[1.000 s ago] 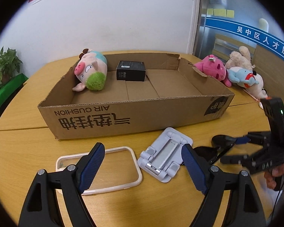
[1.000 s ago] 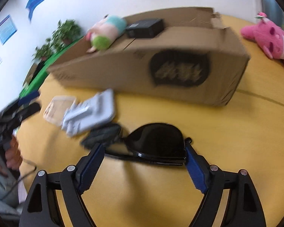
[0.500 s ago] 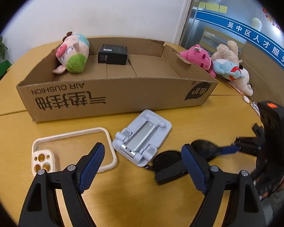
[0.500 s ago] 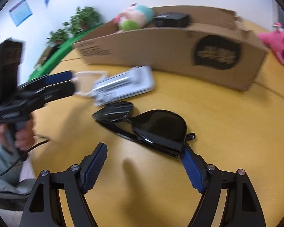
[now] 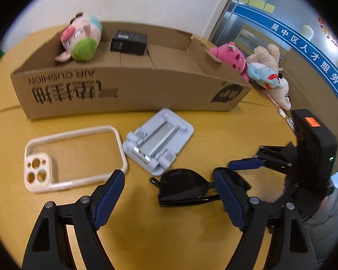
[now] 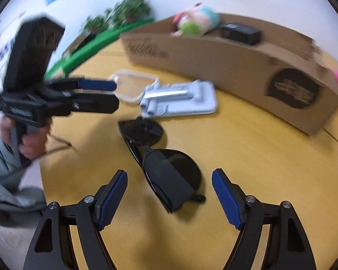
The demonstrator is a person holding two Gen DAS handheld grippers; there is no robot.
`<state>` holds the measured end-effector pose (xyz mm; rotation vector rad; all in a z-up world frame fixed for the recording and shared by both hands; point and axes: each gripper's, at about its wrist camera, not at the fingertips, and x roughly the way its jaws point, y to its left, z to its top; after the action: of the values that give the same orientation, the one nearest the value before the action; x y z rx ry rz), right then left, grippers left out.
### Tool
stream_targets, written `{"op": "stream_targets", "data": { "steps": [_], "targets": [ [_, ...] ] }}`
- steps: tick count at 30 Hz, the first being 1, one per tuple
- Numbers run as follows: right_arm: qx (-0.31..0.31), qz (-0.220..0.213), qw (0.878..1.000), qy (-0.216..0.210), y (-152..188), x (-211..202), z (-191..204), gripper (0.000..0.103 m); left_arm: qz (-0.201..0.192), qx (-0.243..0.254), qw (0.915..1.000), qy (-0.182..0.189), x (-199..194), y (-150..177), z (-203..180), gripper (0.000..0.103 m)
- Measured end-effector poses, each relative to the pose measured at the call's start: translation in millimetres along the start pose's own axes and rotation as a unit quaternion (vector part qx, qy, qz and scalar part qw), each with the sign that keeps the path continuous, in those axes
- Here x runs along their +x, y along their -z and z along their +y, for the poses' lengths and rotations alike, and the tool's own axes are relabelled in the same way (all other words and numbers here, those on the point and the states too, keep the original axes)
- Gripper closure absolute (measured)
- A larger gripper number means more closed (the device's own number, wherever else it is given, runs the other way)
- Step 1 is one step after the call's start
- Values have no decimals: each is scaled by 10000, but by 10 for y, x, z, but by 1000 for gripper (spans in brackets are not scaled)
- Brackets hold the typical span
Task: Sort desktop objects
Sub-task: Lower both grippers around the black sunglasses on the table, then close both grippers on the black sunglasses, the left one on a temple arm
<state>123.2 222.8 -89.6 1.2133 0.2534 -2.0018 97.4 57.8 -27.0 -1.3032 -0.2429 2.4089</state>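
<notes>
The folded black sunglasses (image 6: 166, 168) are lying flat on the yellow table (image 6: 270, 168), lenses down. In the right wrist view their long axis is running diagonally, from the lens close between the right gripper's pads up and leftward toward the grey phone stand (image 6: 180, 100). The right gripper (image 6: 169, 193) is hovering over the near lens with its jaws closing; the sunglasses are sitting between the blue pads, but neither pad is touching them.

In the left wrist view the same sunglasses (image 5: 187, 186) are lying roughly side to side, just below the phone stand (image 5: 160, 139). The left gripper (image 5: 169, 193) is hanging wide open above the table, holding nothing, with its right-hand pad overlapping the sunglasses' bridge in the picture. A cream phone case (image 5: 72, 155) is lying beside the stand, its camera cut-outs facing the lower left.

Behind them a shallow cardboard box (image 5: 124, 90) is sitting on the table, holding a pig plush (image 5: 81, 40) and a small black box (image 5: 128, 42). More plush toys (image 5: 254, 65) are resting by its right end.
</notes>
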Motion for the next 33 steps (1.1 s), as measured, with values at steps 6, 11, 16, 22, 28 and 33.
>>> {"op": "stream_targets", "data": {
  "steps": [6, 11, 16, 22, 28, 33],
  "targets": [
    [-88, 220, 9997, -100, -66, 85, 149, 49, 395, -433, 9979, 283, 88, 73, 123, 21],
    [489, 151, 9983, -264, -20, -8, 231, 47, 617, -480, 9960, 443, 175, 115, 127, 23],
    [690, -34, 9965, -475, 45, -68, 314, 45, 819, -480, 9939, 556, 261, 142, 117, 31],
    [583, -113, 9977, -315, 25, -93, 390, 54, 894, -660, 9916, 668, 281, 126, 185, 63],
    [479, -131, 9985, -244, 55, -98, 517, 63, 911, -631, 9919, 626, 255, 138, 189, 67],
    [704, -192, 9970, -254, 24, -58, 509, 67, 1131, -605, 9901, 565, 239, 165, 162, 57]
  ]
}}
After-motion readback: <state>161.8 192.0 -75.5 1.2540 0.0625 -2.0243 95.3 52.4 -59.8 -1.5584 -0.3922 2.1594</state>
